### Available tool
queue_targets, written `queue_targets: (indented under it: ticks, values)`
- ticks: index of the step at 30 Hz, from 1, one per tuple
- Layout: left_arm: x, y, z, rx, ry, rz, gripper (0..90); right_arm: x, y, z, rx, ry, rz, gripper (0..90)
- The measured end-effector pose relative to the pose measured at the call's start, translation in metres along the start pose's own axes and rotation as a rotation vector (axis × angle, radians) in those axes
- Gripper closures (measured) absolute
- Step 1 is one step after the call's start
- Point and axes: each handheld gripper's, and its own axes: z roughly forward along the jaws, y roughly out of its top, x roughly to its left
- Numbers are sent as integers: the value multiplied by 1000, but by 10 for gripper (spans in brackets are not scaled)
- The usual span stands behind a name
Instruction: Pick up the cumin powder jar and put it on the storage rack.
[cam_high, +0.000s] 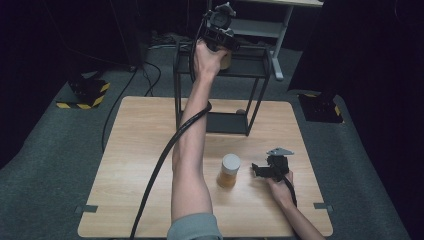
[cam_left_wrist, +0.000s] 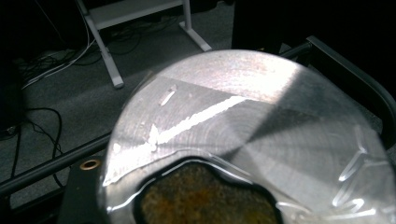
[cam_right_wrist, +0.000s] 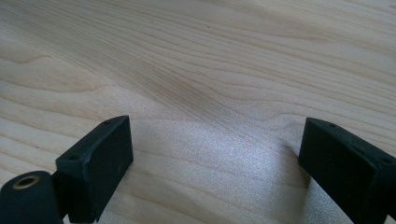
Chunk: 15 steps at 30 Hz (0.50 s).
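Two jars: one (cam_high: 229, 170) on table (cam_high: 135, 165); one (cam_left_wrist: 243, 140) in left tongs (cam_high: 223, 44).

I count two jars: one with a white lid (cam_high: 230, 170) standing on the surface (cam_high: 140, 150), and a second jar (cam_left_wrist: 243, 140) up at the rack's top level. One black wire rack (cam_high: 260, 95) stands on that one wooden surface. I have two claws, the left claw (cam_high: 224, 42) and the right claw (cam_high: 260, 171).
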Motion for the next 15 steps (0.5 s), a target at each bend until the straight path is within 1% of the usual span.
queue_targets:
  ticks: [5, 10, 15]
  values:
    - [1, 1, 6, 8, -3, -2, 321, 0, 0, 0, 0, 0, 0, 90]
    - [1, 1, 9, 12, -3, -1, 321, 0, 0, 0, -1, 1, 0, 90]
    - [4, -1, 11, 11, -5, -7, 320, 0, 0, 0, 0, 1, 0, 90]
